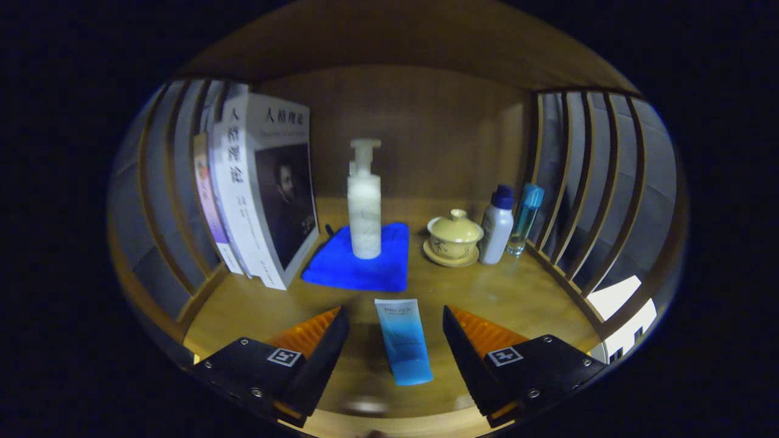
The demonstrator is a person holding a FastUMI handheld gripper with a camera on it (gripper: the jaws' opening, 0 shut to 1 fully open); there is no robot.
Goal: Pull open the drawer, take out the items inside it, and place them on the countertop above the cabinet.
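a: looking along the fingers, what's biggest?

b: the wooden countertop point(523, 298), boxed in by a wood back wall and slatted sides point(584, 182). it runs from under the gripper point(395, 322) to the back.

a: next?

b: the books point(268, 188), upright against the left slats, leaning a little, the front cover facing right.

a: and in the middle?

b: a blue cloth point(365, 267) lying flat just right of the books. a white pump bottle point(364, 207) stands upright on it, towards its back.

a: the gripper?

b: spread wide, both fingers well clear of anything, gripping nothing.

a: so where's the tube?

b: the blue tube point(403, 340) lies flat on the countertop between the two fingers, touching neither. its pale end points at the cloth, its darker end points back between the fingers. it sits just short of the cloth's near edge.

a: right side?

b: a lidded cup point(454, 234) on a saucer point(450, 257), right of the cloth and apart from it. just beside that, a white bottle point(496, 226) with a dark blue cap, upright. then a slim clear bottle point(526, 219) with a teal cap, by the right slats, near the white one. whether they touch, i cannot tell.
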